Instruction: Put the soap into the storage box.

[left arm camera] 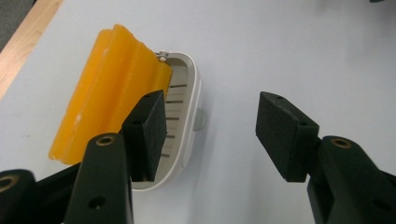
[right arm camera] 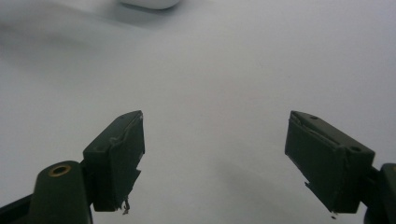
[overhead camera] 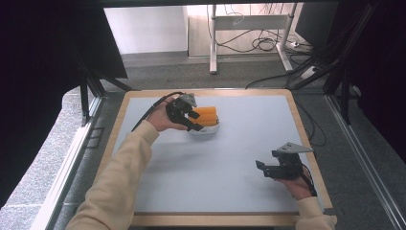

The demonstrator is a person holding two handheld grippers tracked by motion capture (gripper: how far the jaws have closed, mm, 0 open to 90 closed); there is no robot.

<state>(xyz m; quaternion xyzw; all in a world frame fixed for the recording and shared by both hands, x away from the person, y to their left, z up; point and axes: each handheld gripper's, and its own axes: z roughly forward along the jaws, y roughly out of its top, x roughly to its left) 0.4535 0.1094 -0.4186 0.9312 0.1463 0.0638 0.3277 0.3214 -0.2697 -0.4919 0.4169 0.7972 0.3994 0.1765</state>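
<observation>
Left gripper [left arm camera: 210, 135] hovers wide open over a white soap dish [left arm camera: 184, 116].
An orange lid [left arm camera: 109, 93] stands raised on the dish; the right gripper [right arm camera: 212, 158], well apart from it, gapes empty.

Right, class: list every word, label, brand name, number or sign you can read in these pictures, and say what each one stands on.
There is no readable text in any view.
Orange block: plain, no print or stamp visible.
White slotted dish: only dark slots, no lettering.
Left claw and right claw: black pads and screw holes, no markings.
Table: bare pale surface with a wooden edge, no labels.
</observation>
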